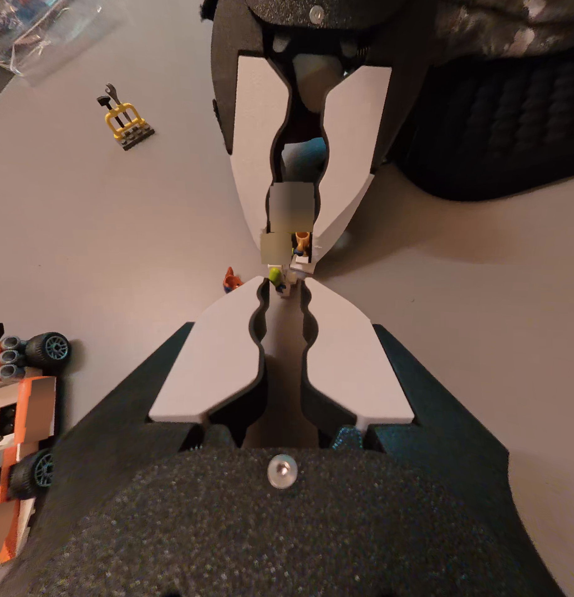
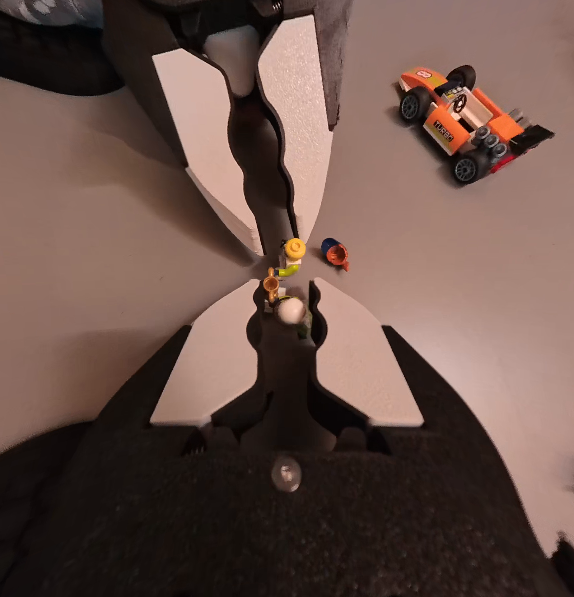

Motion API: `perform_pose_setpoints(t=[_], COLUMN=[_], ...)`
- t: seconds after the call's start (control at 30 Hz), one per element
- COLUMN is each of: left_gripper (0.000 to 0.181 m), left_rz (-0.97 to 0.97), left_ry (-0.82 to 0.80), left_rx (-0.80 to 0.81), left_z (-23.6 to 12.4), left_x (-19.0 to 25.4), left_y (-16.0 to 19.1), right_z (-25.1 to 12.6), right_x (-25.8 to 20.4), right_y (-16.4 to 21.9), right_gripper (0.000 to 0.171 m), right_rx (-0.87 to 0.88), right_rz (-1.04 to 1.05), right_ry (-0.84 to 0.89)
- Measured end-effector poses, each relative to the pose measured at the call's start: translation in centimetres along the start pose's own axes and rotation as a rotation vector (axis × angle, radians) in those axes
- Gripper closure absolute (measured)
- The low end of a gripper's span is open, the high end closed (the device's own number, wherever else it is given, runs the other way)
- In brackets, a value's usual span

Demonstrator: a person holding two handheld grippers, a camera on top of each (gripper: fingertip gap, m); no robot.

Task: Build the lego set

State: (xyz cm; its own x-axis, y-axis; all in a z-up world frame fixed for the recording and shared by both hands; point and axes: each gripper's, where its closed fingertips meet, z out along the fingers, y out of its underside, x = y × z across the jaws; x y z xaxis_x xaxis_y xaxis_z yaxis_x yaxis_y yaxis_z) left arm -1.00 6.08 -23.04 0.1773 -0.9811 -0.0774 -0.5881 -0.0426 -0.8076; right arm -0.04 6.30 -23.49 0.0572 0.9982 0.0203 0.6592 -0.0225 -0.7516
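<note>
My left gripper (image 1: 285, 282) is closed narrowly around a bare-headed minifigure (image 1: 279, 281) with lime arms, at the very fingertips. It shows at the top of the right wrist view (image 2: 279, 247), with the figure's yellow head (image 2: 295, 248) against one fingertip. My right gripper (image 2: 285, 281) faces it tip to tip and is shut on a minifigure in a white helmet (image 2: 291, 311). A gold trophy (image 2: 271, 285) sits between the two figures, at a lime arm's hand. In the left wrist view the right gripper (image 1: 288, 258) comes in from above, with the trophy (image 1: 301, 240) between its fingers.
A built orange race car (image 2: 466, 119) stands on the grey table (image 2: 440, 290); it also shows at the left edge of the left wrist view (image 1: 20, 420). An orange-and-blue headpiece (image 2: 335, 255) lies beside the figures. A yellow tool rack (image 1: 127, 122), a plastic bag (image 1: 36, 32) and dark cloth (image 1: 505, 113) lie farther off. The tips of both grippers are at nearly the same place.
</note>
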Motion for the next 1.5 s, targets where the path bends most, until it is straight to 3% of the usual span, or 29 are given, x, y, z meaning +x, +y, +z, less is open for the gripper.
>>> perform_pose_setpoints(t=[0.3,0.73,0.87,0.97,1.2,1.5], left_gripper=[0.169,0.161,0.164,0.164,0.162,0.162], left_rz=[0.011,-0.035,-0.149,-0.173,-0.028,0.163], left_ry=[-0.044,0.002,-0.032,-0.093,-0.101,-0.131], left_rx=[-0.038,0.022,0.111,0.09,-0.024,-0.075], left_z=[0.4,-1.6,-3.6,-3.4,-0.2,0.8], left_x=[-0.1,-0.1,-2.3,-3.8,-3.4,-3.2], left_y=[0.5,-0.2,-0.7,0.4,0.9,0.9], right_z=[0.3,-0.1,-1.4,-2.5,-3.3,-2.5], right_x=[0.3,0.3,-0.1,0.4,1.6,1.2], right_y=[0.1,0.1,-0.8,-1.1,-0.6,-0.1], right_gripper=[0.14,0.129,0.118,0.116,0.127,0.127], right_rx=[0.007,0.02,0.095,0.148,0.213,0.165], right_rz=[-0.014,-0.026,-0.014,0.004,0.086,0.053], right_ry=[0.02,0.031,-0.018,-0.031,-0.051,-0.046])
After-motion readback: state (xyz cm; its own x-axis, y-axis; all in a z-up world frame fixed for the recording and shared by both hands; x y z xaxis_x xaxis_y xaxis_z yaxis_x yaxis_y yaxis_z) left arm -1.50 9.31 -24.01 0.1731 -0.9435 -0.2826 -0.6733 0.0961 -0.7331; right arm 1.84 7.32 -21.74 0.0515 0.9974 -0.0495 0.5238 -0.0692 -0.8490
